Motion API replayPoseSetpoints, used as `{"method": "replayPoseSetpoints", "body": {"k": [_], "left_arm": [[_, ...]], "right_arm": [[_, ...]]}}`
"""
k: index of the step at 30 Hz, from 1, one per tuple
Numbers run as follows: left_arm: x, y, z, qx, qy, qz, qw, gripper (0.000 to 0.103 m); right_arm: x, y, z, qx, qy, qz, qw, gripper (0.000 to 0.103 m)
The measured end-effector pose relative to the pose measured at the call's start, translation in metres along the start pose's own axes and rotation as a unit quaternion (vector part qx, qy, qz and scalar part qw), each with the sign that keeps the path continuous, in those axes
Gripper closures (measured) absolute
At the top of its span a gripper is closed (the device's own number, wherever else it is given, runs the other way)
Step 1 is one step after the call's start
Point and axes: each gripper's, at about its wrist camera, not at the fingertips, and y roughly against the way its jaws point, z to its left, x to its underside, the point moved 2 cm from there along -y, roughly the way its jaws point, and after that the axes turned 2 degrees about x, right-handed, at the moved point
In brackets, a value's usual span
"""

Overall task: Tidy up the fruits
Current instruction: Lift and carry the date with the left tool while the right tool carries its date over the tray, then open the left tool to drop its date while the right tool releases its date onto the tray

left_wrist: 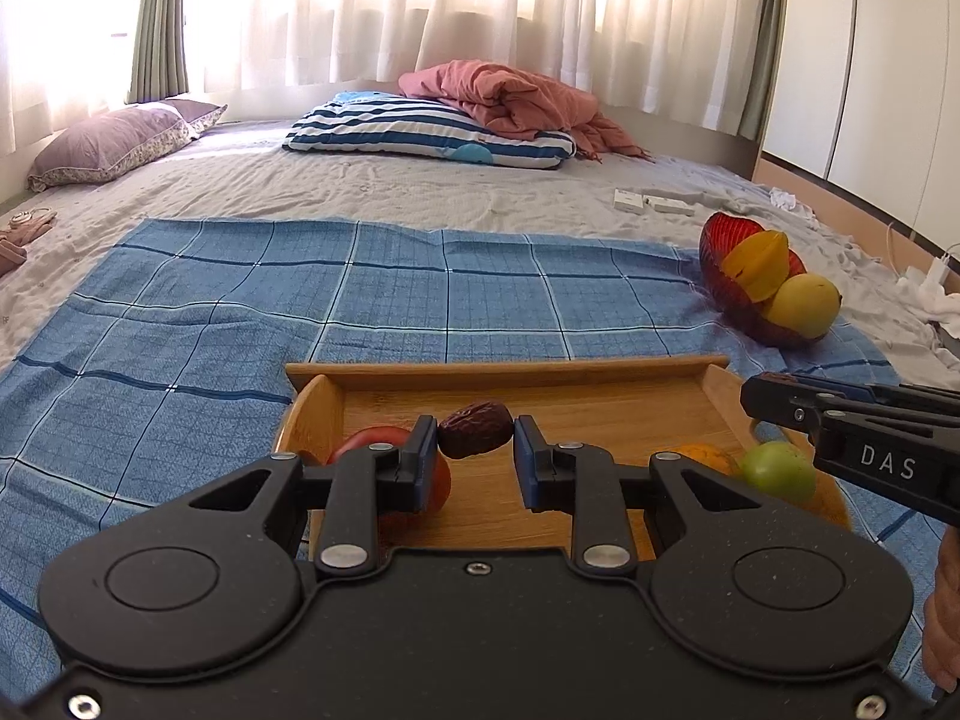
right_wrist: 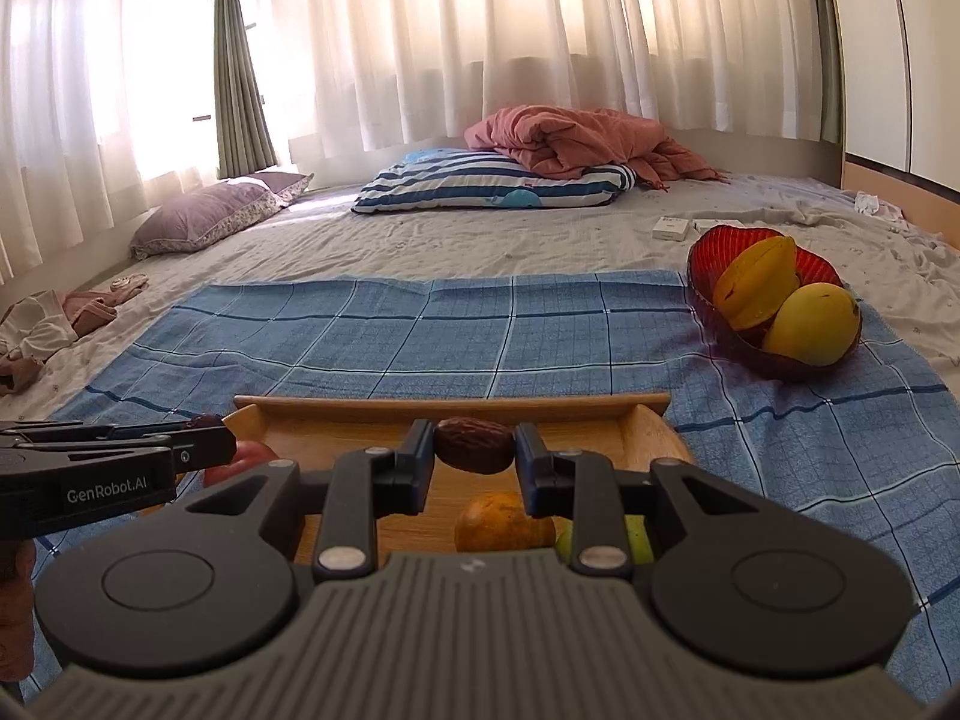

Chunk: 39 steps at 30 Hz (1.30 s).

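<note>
Left gripper [left_wrist: 475, 443]: its fingers are pinching a dark red date [left_wrist: 475, 437] above the far half of the wooden tray [left_wrist: 510, 371].
Right gripper [right_wrist: 474, 443]: its fingers are pinching a second dark red date [right_wrist: 474, 444], also above the tray [right_wrist: 450, 403]; in the left wrist view this gripper is coming in from 3 o'clock.
Tray edges: the far wall is standing as a raised straight rim at 12 o'clock of both grippers; the side walls are curving up at 9 and 3 o'clock.
Open room: the blue checked cloth [left_wrist: 300, 312] is lying bare from the tray's far rim toward 12 o'clock and toward 10 o'clock, until the grey bed sheet [left_wrist: 300, 186] is beginning.
Bowl: one red bowl [right_wrist: 729, 238] is sitting at 2 o'clock, near the far right corner of the cloth, well apart from the tray.
In the bowl: one starfruit [right_wrist: 756, 282] and one yellow mango [right_wrist: 813, 324], touching each other.
In the tray: one red fruit [left_wrist: 384, 438] at the left side, one orange fruit [right_wrist: 503, 523] and one green fruit [left_wrist: 777, 471] at the right side, these two just beside each other.
Dates: two, one in each gripper.
Far end: one purple pillow [left_wrist: 114, 141], one striped pillow [left_wrist: 420, 135], one pink quilt [left_wrist: 510, 99].
</note>
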Motion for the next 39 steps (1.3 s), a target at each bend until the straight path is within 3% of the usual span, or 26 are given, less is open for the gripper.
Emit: {"method": "replayPoseSetpoints", "body": {"k": [14,28,32,39], "left_arm": [[-0.017,-0.055,0.013,0.002,0.011,0.064,0.9979,0.077],[-0.026,-0.101,0.009,0.022,0.022,0.135,0.9904,0.077],[-0.025,-0.111,0.008,0.018,0.021,0.145,0.989,0.077],[-0.021,-0.12,0.001,0.013,0.008,0.152,0.9882,0.077]], "right_arm": [[-0.013,-0.054,-0.012,0.017,0.003,0.065,0.998,0.07],[-0.015,-0.108,-0.015,0.03,0.017,0.155,0.987,0.069],[-0.016,-0.115,-0.007,0.04,0.048,0.163,0.985,0.069],[-0.012,-0.127,-0.003,0.035,0.046,0.178,0.982,0.069]]}}
